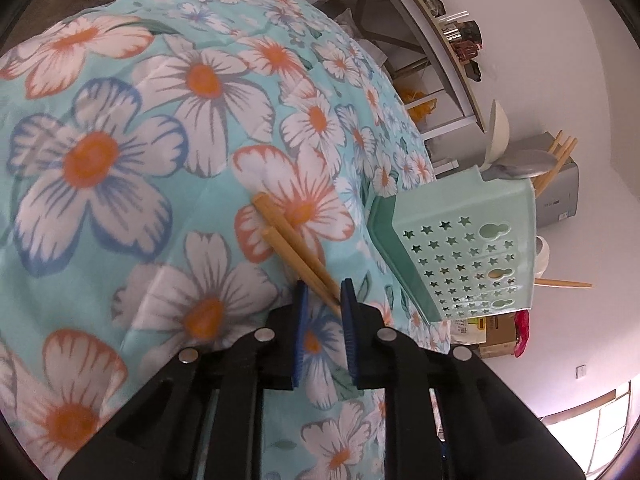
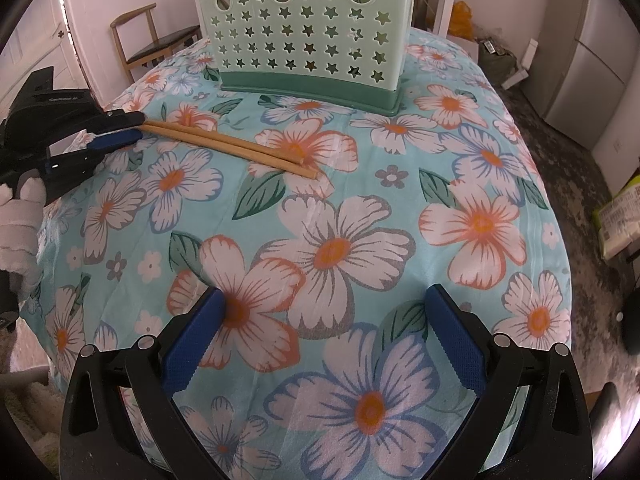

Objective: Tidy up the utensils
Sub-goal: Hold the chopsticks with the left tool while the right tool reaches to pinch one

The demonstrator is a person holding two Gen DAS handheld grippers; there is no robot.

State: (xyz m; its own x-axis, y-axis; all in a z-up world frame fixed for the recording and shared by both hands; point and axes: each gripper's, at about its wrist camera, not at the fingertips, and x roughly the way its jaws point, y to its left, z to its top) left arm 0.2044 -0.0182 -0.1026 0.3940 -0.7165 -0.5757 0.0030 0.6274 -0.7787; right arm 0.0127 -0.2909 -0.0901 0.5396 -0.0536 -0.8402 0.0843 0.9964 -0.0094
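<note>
The cloth on the counter is light blue with big white flowers, edged orange or blue, with orange middles. The two chopsticks are light brown. The basket is pale green with star holes and a darker green bottom. Each hand-held gripper is black with blue pads.

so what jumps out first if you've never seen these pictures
The bright floral tablecloth fills both views. On it lies a pair of wooden chopsticks, its near end between the pads of the left gripper, and behind them stands a mint green utensil holder punched with stars. The right gripper hovers wide open over bare cloth.
</note>
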